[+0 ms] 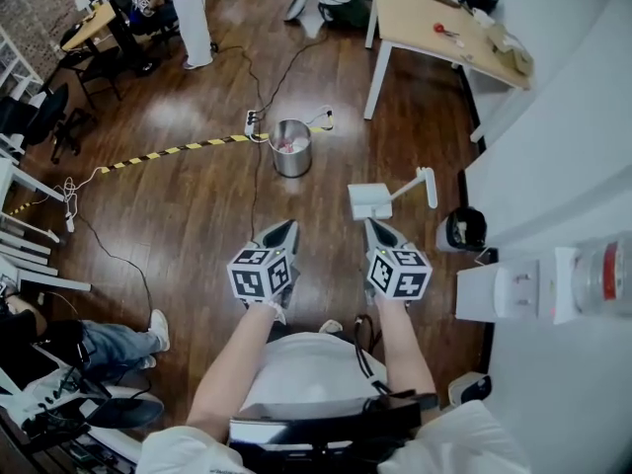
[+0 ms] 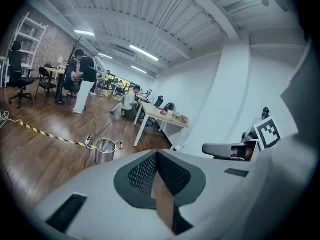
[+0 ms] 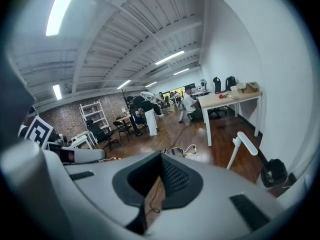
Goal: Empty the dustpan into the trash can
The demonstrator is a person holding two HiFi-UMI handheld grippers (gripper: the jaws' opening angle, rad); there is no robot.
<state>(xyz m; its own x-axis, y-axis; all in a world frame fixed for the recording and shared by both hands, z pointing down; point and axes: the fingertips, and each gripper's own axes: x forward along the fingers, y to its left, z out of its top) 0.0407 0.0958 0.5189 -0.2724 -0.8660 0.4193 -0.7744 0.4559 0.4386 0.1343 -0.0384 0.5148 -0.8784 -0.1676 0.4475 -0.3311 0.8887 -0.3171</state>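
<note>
Since that white plastic long-handled dustpan (image 1: 369,202) looks light and stiff, I'd grab its handle (image 1: 413,186); left gripper (image 1: 285,229) and right gripper (image 1: 373,227) are both closed, empty.

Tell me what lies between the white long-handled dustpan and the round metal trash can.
Only bare brown wood floor separates the white dustpan from the metal trash can, in the head view.

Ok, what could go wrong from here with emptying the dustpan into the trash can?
The left claw and the right claw are both shut and empty, so they must open before gripping the dustpan. A cable runs along the floor toward the trash can and could catch a foot. The can stands beside a power strip, so anything tipped short may land on it.
</note>
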